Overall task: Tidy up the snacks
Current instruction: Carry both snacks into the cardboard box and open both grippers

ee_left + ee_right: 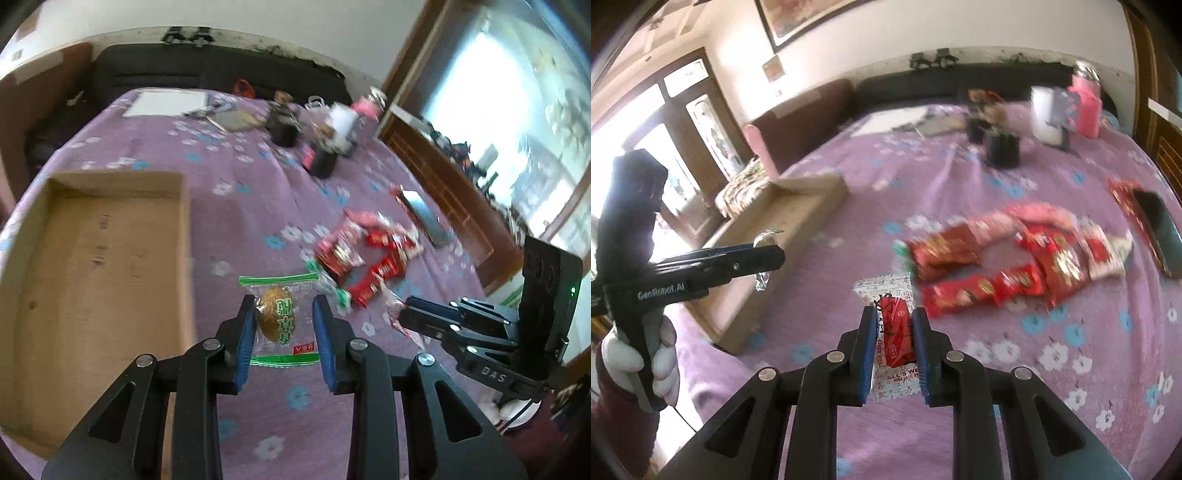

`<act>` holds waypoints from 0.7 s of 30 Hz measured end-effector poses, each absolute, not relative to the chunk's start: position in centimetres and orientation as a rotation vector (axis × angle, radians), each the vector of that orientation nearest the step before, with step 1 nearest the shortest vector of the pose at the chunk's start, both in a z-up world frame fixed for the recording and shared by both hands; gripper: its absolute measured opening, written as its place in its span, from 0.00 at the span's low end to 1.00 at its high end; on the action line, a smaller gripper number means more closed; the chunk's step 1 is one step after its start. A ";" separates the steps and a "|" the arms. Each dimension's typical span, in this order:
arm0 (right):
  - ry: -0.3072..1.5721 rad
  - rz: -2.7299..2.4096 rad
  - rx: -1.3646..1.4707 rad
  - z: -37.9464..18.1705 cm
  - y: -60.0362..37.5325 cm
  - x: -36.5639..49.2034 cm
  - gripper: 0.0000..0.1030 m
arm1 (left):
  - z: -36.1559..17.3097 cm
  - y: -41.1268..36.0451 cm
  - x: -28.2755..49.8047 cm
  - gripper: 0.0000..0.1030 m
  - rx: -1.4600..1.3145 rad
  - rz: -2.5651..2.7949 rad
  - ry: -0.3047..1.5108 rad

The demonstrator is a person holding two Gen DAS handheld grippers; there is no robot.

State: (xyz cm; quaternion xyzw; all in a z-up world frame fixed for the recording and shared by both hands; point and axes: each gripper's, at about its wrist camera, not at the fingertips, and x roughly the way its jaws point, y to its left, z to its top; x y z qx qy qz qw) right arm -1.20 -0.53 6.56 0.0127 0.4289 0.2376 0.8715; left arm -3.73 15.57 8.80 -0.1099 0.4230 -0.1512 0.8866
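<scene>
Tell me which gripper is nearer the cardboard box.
Left. The left gripper, shut on a green-edged snack packet, hangs just beside the cardboard box. The right gripper, holding a red-and-white packet, is farther out, toward the red snack pile.

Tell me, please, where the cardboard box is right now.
The cardboard box lies open on the purple bedspread, filling the left wrist view's left side, just left of the green-edged snack packet.
</scene>
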 end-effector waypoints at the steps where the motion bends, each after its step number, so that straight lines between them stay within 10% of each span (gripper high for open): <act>1: 0.893 0.515 0.027 7.3 0.2 -1.1 0.19 | 9.4 16.7 -3.6 0.27 -0.239 -0.293 0.872; 11: 0.901 0.665 0.147 13.4 9.4 5.8 0.19 | 12.6 26.3 3.1 0.27 -0.279 -0.103 0.867; 21: 1.087 0.610 0.220 5.5 18.9 15.2 0.19 | 5.0 29.6 8.6 0.27 -0.393 -0.066 0.958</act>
